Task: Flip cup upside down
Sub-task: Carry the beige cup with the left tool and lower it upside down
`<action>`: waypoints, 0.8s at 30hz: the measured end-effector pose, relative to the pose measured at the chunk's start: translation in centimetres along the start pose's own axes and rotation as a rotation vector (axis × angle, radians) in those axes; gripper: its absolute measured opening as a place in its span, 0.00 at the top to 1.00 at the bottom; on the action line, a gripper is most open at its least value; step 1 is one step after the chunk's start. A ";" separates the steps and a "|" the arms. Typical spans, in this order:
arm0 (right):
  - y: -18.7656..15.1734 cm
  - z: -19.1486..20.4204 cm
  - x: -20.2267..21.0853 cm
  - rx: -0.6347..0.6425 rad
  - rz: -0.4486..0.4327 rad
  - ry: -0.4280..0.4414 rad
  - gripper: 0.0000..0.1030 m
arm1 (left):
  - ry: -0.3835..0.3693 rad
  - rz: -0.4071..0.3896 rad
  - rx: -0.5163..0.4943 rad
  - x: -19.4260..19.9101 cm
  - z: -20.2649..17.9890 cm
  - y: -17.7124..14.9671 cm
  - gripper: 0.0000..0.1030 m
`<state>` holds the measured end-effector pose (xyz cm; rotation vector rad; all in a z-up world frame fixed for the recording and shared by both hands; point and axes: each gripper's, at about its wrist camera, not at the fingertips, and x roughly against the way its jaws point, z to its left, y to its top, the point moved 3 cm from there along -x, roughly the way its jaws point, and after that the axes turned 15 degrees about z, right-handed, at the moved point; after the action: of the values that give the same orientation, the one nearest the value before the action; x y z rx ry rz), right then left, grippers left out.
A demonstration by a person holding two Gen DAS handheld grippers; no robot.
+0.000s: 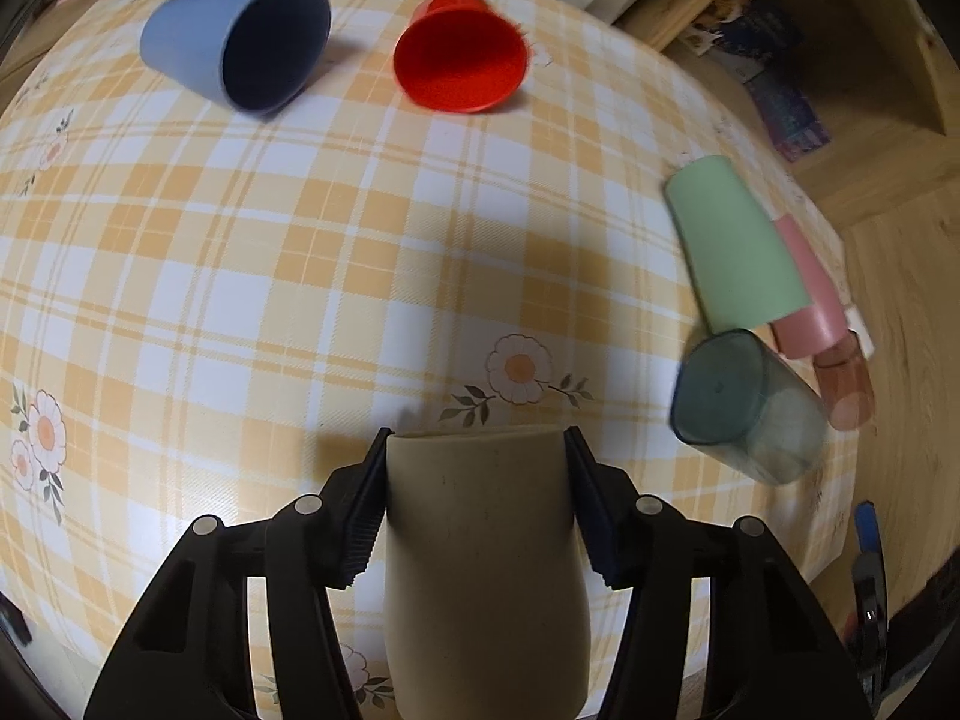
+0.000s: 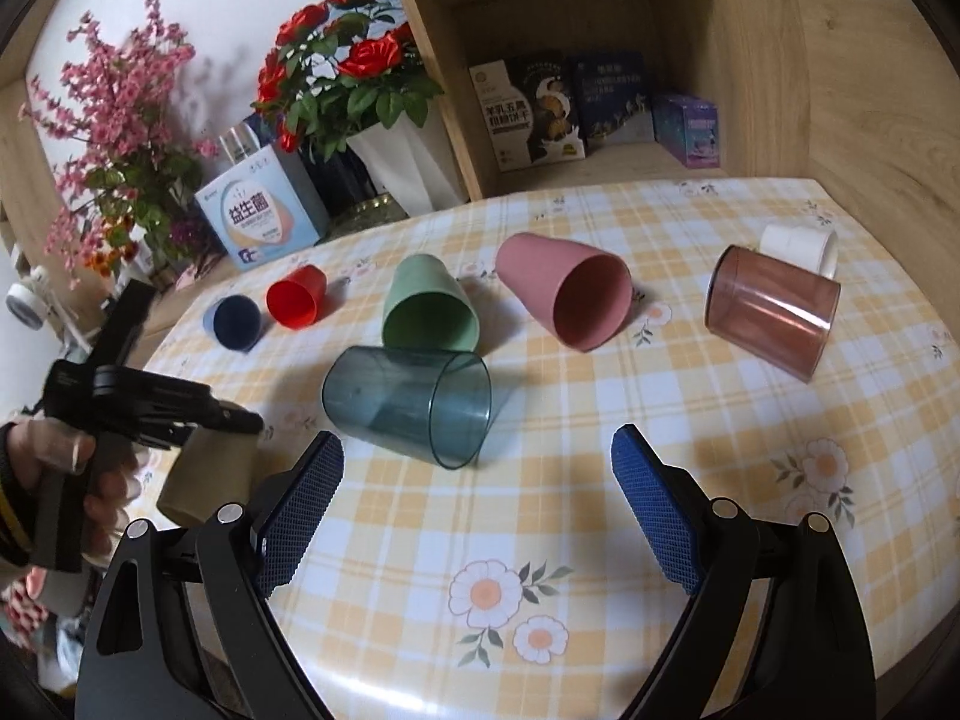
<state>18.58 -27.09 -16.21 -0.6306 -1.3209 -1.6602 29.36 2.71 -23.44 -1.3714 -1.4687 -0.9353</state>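
My left gripper (image 1: 477, 441) is shut on a beige cup (image 1: 486, 564), held above the checked tablecloth (image 1: 300, 240); its flat end points away from the camera. The same cup (image 2: 207, 477) shows in the right wrist view at the table's left edge, held by the left gripper (image 2: 240, 429). My right gripper (image 2: 477, 450) is open and empty, just in front of a clear teal cup (image 2: 408, 402) lying on its side.
Other cups lie on their sides: blue (image 1: 240, 45), red (image 1: 462, 51), green (image 2: 429, 306), pink (image 2: 567, 294), clear brown (image 2: 771, 312), white (image 2: 798, 246). Flower pots (image 2: 396, 162), a box (image 2: 261, 216) and a wooden shelf (image 2: 600, 60) stand behind the table.
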 end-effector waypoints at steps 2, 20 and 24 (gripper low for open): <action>-0.2 0.2 -0.1 0.007 0.007 -0.014 0.15 | 0.000 -0.032 -0.034 1.0 -0.1 -0.7 0.48; -1.2 2.9 1.9 0.077 -0.055 0.061 0.15 | 0.048 -0.290 -0.092 7.9 3.8 -6.2 0.48; -1.2 3.1 2.5 0.056 -0.092 0.050 0.15 | 0.079 -0.316 -0.089 8.4 4.6 -6.4 0.49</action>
<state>15.99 -24.99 -13.82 -0.4979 -1.3734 -1.6956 22.62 9.05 -16.59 -1.1679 -1.6281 -1.2533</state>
